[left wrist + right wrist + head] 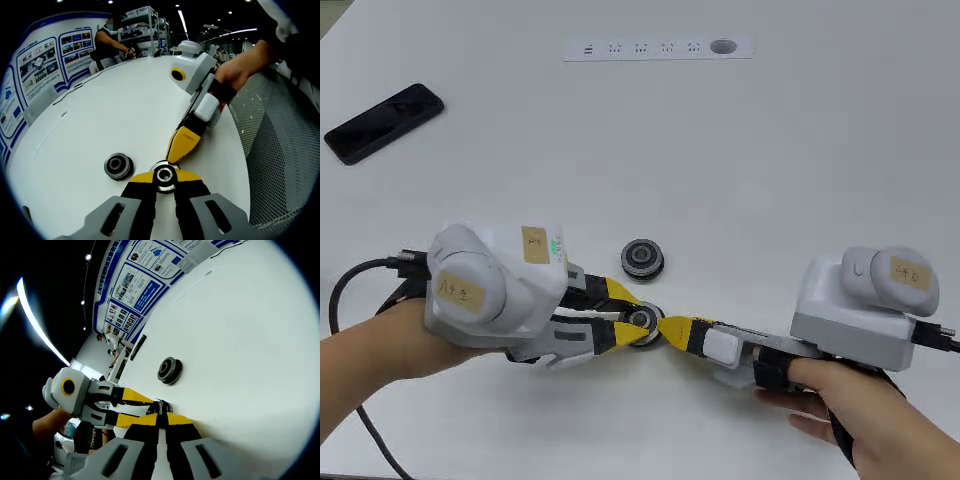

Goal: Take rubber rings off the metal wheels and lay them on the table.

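left hand-held gripper [164, 178] clamps the metal wheel [642, 322], right hand-held gripper [160, 413] pinches its rim.

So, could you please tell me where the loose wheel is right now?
In the head view the loose wheel lies on the white table near the centre, just beyond the held wheel clamped in the left tool, apart from it.
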